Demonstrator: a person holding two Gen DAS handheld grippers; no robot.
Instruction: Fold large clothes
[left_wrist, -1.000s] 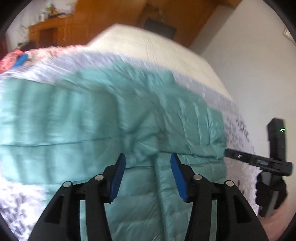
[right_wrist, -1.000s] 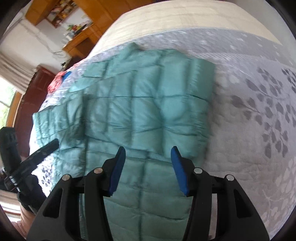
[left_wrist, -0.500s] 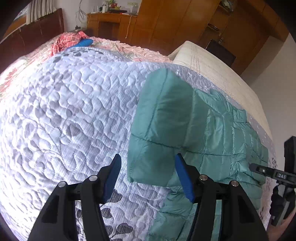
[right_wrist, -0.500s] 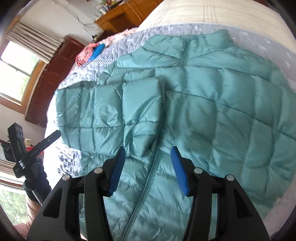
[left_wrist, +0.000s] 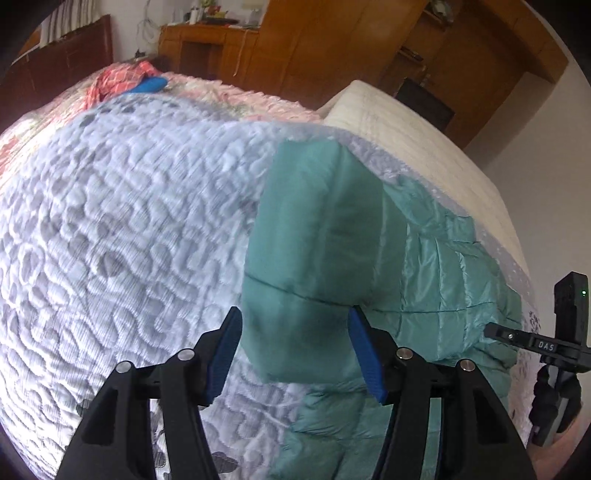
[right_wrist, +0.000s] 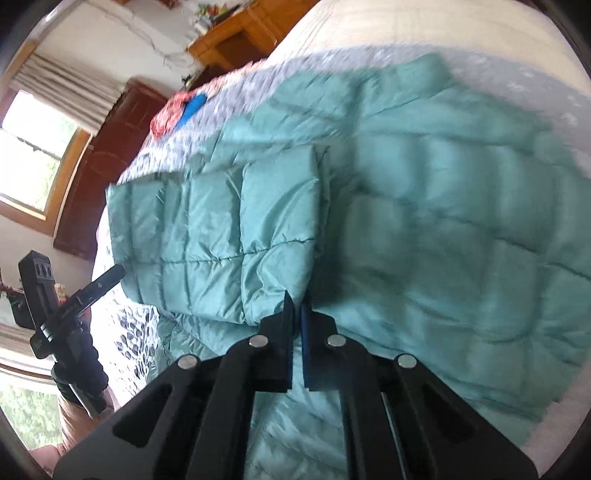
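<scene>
A teal quilted puffer jacket (right_wrist: 443, 229) lies spread on a grey-and-white quilted bedspread (left_wrist: 110, 221). One sleeve (right_wrist: 229, 229) lies folded across its body. In the left wrist view the sleeve's cuff end (left_wrist: 314, 266) sits between the blue pads of my open left gripper (left_wrist: 295, 354), not pinched. My right gripper (right_wrist: 296, 314) is shut at the near corner of the folded sleeve; whether cloth sits between the pads is hidden. The right gripper also shows in the left wrist view (left_wrist: 554, 343), and the left gripper in the right wrist view (right_wrist: 74, 291).
A red patterned cloth with a blue object (left_wrist: 144, 83) lies at the bed's far end. A cream mattress strip (left_wrist: 424, 147) borders the bedspread. Wooden cabinets (left_wrist: 332, 44) and a dark headboard (right_wrist: 107, 155) stand behind. A window (right_wrist: 37, 155) is at left.
My right gripper has gone from open to shut at the sleeve's corner. My left gripper has swung from the jacket body to the sleeve's cuff end and stays open.
</scene>
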